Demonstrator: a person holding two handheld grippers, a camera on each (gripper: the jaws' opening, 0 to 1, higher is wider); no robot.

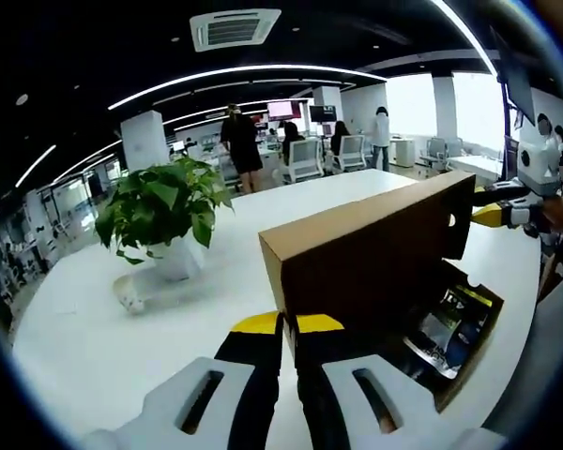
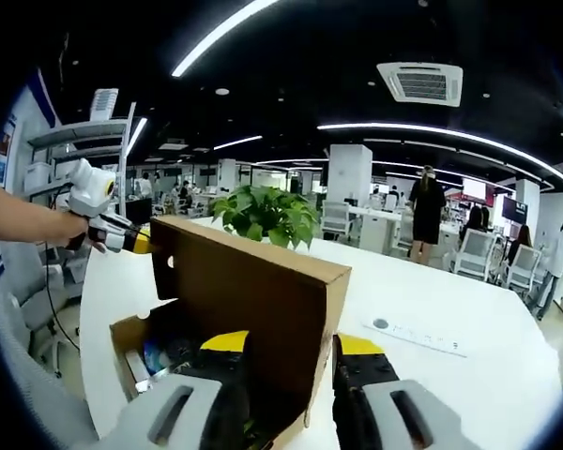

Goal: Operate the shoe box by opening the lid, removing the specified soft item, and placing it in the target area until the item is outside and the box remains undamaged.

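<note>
Standing on the white table point(image 1: 94, 347), the plant point(image 1: 161, 208) sits left of your box point(image 1: 469, 347). Your left gripper point(image 1: 289, 326) pinches the raised lid point(image 1: 375, 253) at one end; your right gripper point(image 2: 291, 349) pinches the other. Dark soft item point(image 1: 446, 323) lies inside the box.

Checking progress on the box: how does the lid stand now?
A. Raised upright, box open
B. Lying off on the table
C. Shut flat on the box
A: the lid stands upright above the open box, with each gripper at one end of it.
</note>
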